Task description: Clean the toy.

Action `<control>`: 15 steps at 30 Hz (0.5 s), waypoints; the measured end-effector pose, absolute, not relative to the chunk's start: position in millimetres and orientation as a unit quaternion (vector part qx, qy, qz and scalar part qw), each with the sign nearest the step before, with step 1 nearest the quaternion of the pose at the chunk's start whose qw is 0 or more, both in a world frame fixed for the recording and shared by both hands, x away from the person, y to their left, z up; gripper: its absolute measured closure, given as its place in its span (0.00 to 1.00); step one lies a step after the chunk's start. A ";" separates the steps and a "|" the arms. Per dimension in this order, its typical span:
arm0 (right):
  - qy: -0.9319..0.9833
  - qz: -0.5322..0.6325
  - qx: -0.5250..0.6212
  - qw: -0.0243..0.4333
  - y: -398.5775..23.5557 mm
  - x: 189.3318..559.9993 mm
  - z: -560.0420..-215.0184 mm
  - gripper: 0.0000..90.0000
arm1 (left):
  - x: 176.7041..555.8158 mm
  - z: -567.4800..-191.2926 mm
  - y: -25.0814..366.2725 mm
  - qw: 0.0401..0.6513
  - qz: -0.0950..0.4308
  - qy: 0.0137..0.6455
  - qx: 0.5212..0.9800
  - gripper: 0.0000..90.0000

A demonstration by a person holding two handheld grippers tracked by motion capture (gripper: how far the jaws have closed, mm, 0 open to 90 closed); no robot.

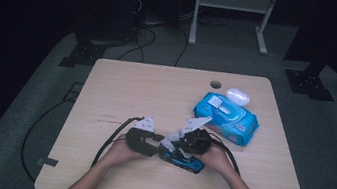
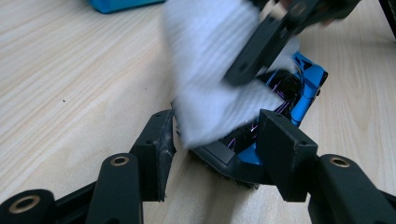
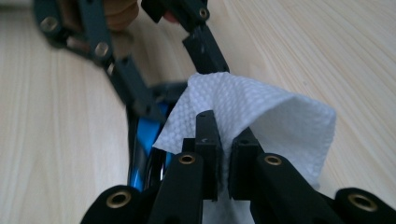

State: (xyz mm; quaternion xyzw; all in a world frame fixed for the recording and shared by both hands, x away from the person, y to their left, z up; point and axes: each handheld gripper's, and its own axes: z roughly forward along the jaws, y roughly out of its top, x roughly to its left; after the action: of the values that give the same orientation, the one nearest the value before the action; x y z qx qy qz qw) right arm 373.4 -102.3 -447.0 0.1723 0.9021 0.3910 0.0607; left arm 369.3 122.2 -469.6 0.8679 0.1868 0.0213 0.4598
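Note:
A blue and black toy car [image 1: 186,161] lies on the table near the front edge. My left gripper [image 1: 157,148] holds its end: in the left gripper view the car [image 2: 306,88] sits between the jaws, the right pad pressed to its side and the left side partly hidden by cloth. My right gripper [image 1: 177,144] is shut on a folded white wipe [image 3: 261,112]. The wipe [image 2: 210,70] hangs over the car's top, with the right gripper's fingers [image 2: 261,51] just above it. In the right gripper view the car [image 3: 144,135] shows beneath the wipe.
A blue pack of wet wipes [image 1: 226,117] lies behind and to the right of the hands, with a small white case [image 1: 238,96] behind it. The wooden table [image 1: 122,87] has a cable hole [image 1: 215,85] near its far edge. Cables trail off the front left.

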 end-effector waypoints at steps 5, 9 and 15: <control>0.902 0.393 0.170 0.053 -96.4 376.5 -448.1 0.94 | 368.6 -469.2 123.5 0.460 0.022 0.185 0.868 0.52; 0.899 0.391 0.186 0.061 -118.3 370.9 -446.3 0.94 | 368.0 -469.4 121.1 0.461 0.025 0.178 0.869 0.51; 0.899 0.381 0.206 0.066 -162.1 354.3 -449.1 0.94 | 369.3 -469.9 121.7 0.459 0.026 0.180 0.869 0.51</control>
State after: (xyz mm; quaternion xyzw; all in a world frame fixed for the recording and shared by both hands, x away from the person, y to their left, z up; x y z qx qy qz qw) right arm 354.3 -162.1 -449.1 0.2063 0.8991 0.3805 0.0655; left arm 369.3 121.7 -469.9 0.8695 0.1795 0.0257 0.4595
